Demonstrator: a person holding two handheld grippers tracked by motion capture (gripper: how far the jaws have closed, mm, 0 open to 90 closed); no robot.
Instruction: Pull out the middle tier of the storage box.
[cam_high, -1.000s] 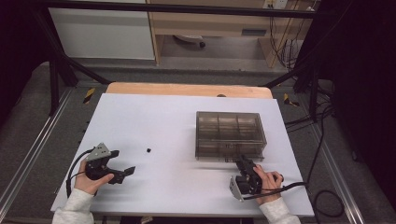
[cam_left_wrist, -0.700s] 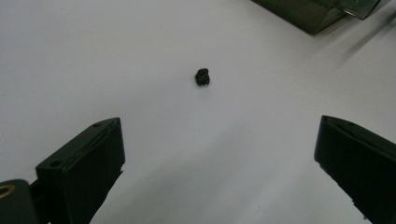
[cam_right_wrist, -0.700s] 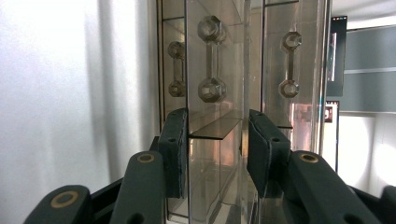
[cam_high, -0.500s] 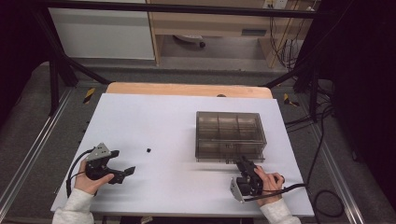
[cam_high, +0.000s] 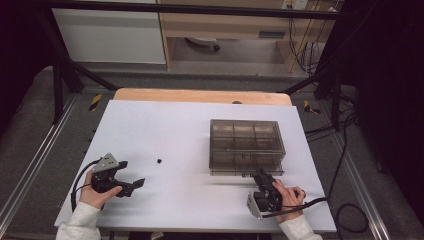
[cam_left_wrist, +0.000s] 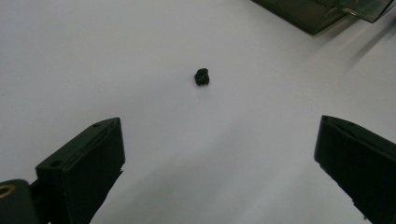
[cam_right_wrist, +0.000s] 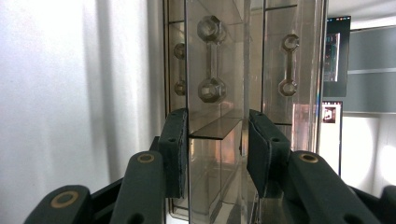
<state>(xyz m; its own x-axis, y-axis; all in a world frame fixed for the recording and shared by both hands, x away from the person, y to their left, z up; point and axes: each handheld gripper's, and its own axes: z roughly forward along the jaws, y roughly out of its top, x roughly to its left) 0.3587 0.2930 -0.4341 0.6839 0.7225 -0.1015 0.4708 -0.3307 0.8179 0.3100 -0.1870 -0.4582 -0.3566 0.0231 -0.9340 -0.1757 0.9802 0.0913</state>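
A smoky see-through drawer box (cam_high: 245, 145) stands on the right half of the white table (cam_high: 175, 120). My right gripper (cam_high: 260, 173) is at its near front face. In the right gripper view the two pads (cam_right_wrist: 175, 149) press from both sides on a clear drawer handle (cam_right_wrist: 215, 128) of the box (cam_right_wrist: 215, 56). A small black piece (cam_high: 159, 161) lies alone left of centre. My left gripper (cam_high: 132, 173) rests near the front left corner, jaws wide open and pointing toward that piece (cam_left_wrist: 201, 77), which lies ahead of the left gripper (cam_left_wrist: 222, 135), with nothing between the jaws.
A wooden strip (cam_high: 200, 95) borders the table's far edge. Dark metal frame bars and cables (cam_high: 345, 150) run along the right side. A corner of the box (cam_left_wrist: 308, 11) shows at the top of the left gripper view.
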